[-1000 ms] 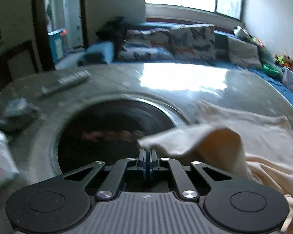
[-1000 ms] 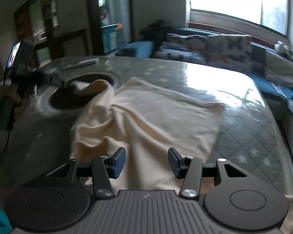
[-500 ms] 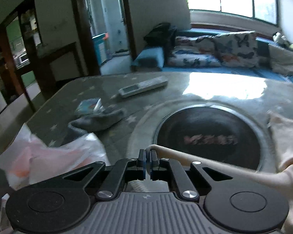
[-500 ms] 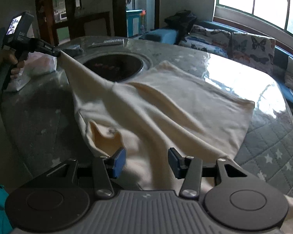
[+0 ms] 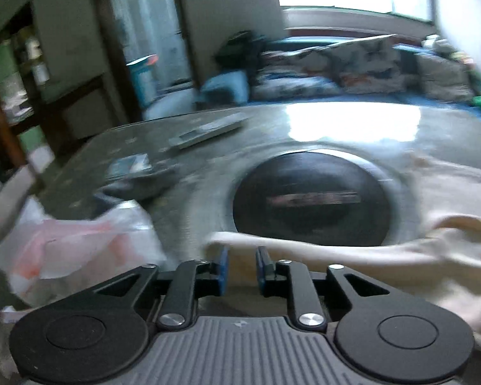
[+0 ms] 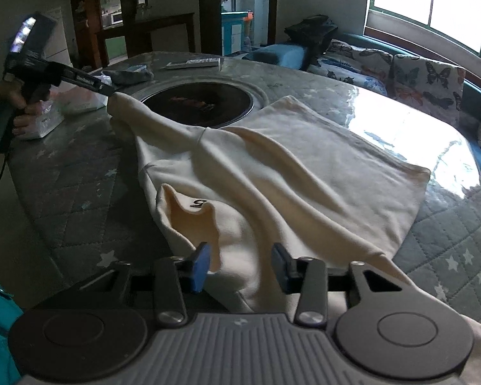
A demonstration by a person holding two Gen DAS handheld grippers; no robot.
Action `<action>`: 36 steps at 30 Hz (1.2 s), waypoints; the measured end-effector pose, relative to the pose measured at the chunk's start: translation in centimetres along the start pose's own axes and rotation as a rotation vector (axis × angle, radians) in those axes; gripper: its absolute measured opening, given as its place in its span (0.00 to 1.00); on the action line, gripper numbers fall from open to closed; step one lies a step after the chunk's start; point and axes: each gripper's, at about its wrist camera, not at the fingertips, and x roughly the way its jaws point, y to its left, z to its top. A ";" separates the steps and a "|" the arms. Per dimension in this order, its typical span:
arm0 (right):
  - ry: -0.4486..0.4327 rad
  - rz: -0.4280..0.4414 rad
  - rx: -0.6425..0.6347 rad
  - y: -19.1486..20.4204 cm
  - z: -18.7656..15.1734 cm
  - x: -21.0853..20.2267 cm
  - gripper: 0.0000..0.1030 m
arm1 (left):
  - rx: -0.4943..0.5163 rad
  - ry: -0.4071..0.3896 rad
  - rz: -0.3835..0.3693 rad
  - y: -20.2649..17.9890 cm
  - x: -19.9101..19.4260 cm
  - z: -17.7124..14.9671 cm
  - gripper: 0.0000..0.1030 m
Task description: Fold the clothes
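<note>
The left gripper (image 5: 241, 266) is letting go: its jaws, pinched on the cream sweatshirt's (image 6: 288, 173) sleeve (image 5: 304, 250) half a second ago, are now standing apart, with the sleeve end lying just beyond the tips. That sleeve is stretching out past the near rim of the round black hotplate (image 5: 311, 199) set in the tabletop (image 6: 80, 173), while the body is lying spread to the hotplate's right. The right gripper (image 6: 240, 266) is hovering wide apart over the collar end, holding nothing. Spreading looks about finished; folding the sleeve inward is probably coming up.
</note>
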 end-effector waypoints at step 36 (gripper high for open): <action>0.070 0.065 -0.137 2.5 -0.9 -1.3 0.10 | 0.482 0.030 -0.652 -14.6 -5.5 -5.1 0.05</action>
